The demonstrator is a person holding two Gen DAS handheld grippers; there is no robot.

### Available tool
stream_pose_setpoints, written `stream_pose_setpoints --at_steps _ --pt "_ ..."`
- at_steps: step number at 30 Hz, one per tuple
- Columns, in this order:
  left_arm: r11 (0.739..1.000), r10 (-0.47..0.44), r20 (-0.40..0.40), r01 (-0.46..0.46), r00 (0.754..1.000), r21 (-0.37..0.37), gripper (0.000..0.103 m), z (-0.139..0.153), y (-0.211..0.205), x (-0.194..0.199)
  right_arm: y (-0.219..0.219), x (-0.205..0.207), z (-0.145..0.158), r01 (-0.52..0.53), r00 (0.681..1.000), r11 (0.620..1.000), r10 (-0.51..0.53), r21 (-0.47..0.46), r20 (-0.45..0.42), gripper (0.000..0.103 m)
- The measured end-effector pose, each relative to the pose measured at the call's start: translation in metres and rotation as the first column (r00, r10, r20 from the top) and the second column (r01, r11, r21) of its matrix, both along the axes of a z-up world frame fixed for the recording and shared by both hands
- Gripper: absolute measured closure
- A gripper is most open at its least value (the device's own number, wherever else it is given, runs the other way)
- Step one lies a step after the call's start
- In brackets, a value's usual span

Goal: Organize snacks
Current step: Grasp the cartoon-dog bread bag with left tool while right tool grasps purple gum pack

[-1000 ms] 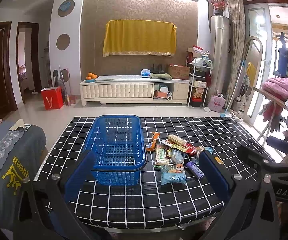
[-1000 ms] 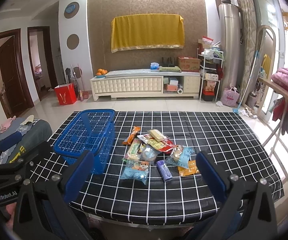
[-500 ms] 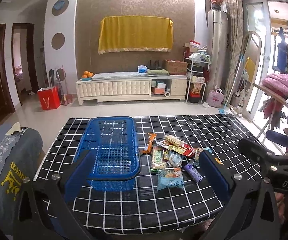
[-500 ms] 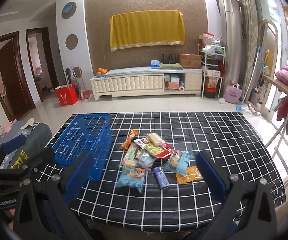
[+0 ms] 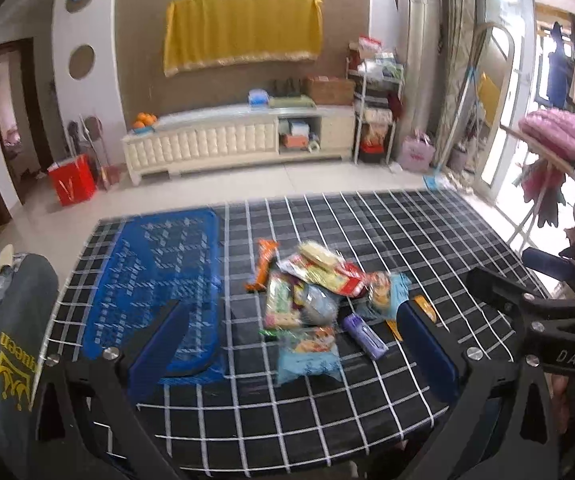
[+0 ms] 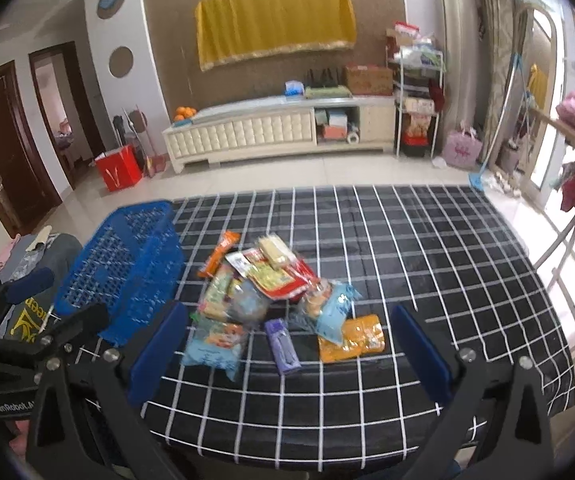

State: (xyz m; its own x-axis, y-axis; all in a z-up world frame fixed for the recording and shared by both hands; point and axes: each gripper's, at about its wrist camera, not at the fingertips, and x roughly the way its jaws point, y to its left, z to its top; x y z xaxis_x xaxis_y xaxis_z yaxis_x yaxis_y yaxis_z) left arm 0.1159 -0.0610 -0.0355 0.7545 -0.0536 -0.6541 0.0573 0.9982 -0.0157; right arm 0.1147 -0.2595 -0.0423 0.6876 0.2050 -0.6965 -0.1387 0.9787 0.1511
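Note:
A pile of snack packets (image 5: pixel 319 292) (image 6: pixel 263 284) lies mid-table on a black checked cloth (image 5: pixel 407 232) (image 6: pixel 407 248). Among them are a pale blue bag (image 6: pixel 213 346), a purple bar (image 6: pixel 282 346), an orange packet (image 6: pixel 351 338) and an orange stick (image 6: pixel 218 254). An empty blue mesh basket (image 5: pixel 159 280) (image 6: pixel 127 268) stands left of the pile. My left gripper (image 5: pixel 291 344) hangs open above the near table edge, short of the pile. My right gripper (image 6: pixel 287 352) is open too, its fingers either side of the nearest packets but held above them. Nothing is gripped.
A dark cloth-draped seat (image 5: pixel 11 340) stands off the table's left side. A drying rack with pink bedding (image 5: pixel 563 140) is at the right. A white TV cabinet (image 5: pixel 239 140) and red bag (image 5: pixel 72 179) stand across the tiled floor.
Both grippers have shifted rightward and tilted, so the snack pile sits more centrally between the fingers. The basket now appears further left. Nothing was touched.

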Motion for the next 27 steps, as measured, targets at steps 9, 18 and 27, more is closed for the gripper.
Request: stream_pose_setpoints --at_steps 9,18,27 --pt "0.996 -0.052 -0.2 0.065 0.978 0.06 0.0 -0.058 -0.036 0.044 -0.026 0.026 -0.059 0.031 0.987 1.0 -0.031 -0.003 -0.155 0.0" --pt "0.995 -0.055 -0.37 0.081 0.927 0.057 0.0 -0.12 -0.044 0.083 -0.029 0.051 -0.106 0.022 0.967 1.0 -0.025 -0.015 -0.255 0.0" --pt "0.994 -0.036 -0.475 0.081 0.879 0.075 0.0 -0.171 -0.031 0.121 -0.019 0.068 -0.141 0.012 0.947 1.0 -0.02 -0.028 -0.319 0.0"
